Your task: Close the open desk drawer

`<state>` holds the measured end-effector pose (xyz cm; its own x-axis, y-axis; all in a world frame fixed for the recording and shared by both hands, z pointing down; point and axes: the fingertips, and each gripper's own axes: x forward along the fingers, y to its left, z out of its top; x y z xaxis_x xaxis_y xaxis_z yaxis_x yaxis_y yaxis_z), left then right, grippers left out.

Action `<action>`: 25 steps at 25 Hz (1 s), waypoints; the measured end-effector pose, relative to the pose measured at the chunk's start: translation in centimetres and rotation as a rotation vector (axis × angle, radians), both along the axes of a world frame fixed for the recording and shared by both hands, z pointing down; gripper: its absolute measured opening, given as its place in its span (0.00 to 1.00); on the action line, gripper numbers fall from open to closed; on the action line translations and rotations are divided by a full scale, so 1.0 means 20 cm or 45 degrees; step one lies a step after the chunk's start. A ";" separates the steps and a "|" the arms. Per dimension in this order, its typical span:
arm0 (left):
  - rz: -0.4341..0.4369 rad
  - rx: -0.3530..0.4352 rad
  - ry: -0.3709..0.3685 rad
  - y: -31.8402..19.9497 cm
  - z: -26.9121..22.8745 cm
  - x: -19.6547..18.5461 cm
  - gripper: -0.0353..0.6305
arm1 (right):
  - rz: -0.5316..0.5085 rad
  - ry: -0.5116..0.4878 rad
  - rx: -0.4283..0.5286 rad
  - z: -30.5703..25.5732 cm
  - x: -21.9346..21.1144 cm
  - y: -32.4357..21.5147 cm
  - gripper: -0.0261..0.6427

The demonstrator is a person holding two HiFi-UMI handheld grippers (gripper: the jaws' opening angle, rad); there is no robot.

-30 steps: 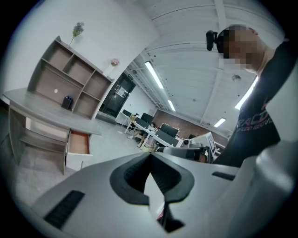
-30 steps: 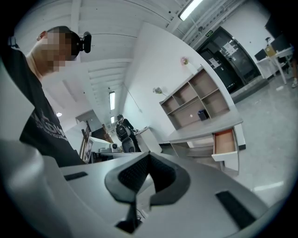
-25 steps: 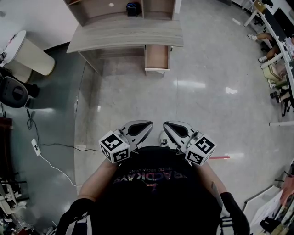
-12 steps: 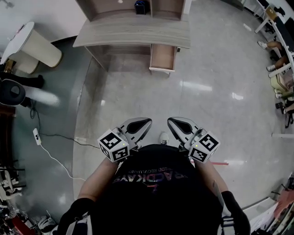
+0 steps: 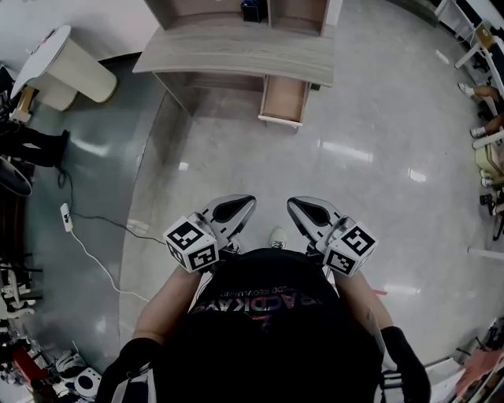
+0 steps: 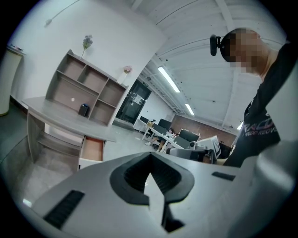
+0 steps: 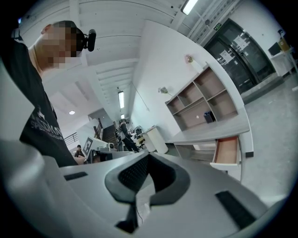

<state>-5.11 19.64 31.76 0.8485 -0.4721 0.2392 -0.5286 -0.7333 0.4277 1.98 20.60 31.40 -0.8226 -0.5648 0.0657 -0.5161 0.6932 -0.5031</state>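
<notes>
A grey wooden desk (image 5: 236, 49) stands far ahead across the floor, with shelves on top. Its drawer (image 5: 283, 100) is pulled out at the desk's right end and looks empty; the same drawer (image 6: 92, 149) shows in the left gripper view and again, as a drawer (image 7: 226, 152), in the right gripper view. My left gripper (image 5: 246, 205) and right gripper (image 5: 296, 206) are held close to the person's chest, both shut and empty, pointing toward the desk and well short of it.
A small dark object (image 5: 252, 10) sits on the desk shelf. A white round bin (image 5: 67, 67) stands to the desk's left. A cable and power strip (image 5: 67, 218) lie on the floor at left. Office chairs and tables (image 5: 488, 102) line the right edge.
The desk and drawer have shifted in the head view as the person moves and turns. Both grippers stay shut in front of the chest.
</notes>
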 end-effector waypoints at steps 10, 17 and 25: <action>-0.016 0.023 -0.097 -0.09 0.06 0.01 0.06 | 0.054 -0.005 -0.026 0.03 0.10 -0.10 0.05; 0.015 -0.001 -0.067 -0.31 0.12 -0.08 0.06 | 0.165 0.047 -0.028 0.05 0.07 -0.26 0.05; 0.180 0.073 -0.166 -0.65 0.22 -0.22 0.06 | 0.391 0.094 -0.061 0.08 0.00 -0.57 0.05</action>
<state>-9.50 6.66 36.12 0.8709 -0.3665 0.3275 -0.4668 -0.8253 0.3177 1.94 9.12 33.02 -0.6063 -0.7807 0.1515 -0.7337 0.4757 -0.4852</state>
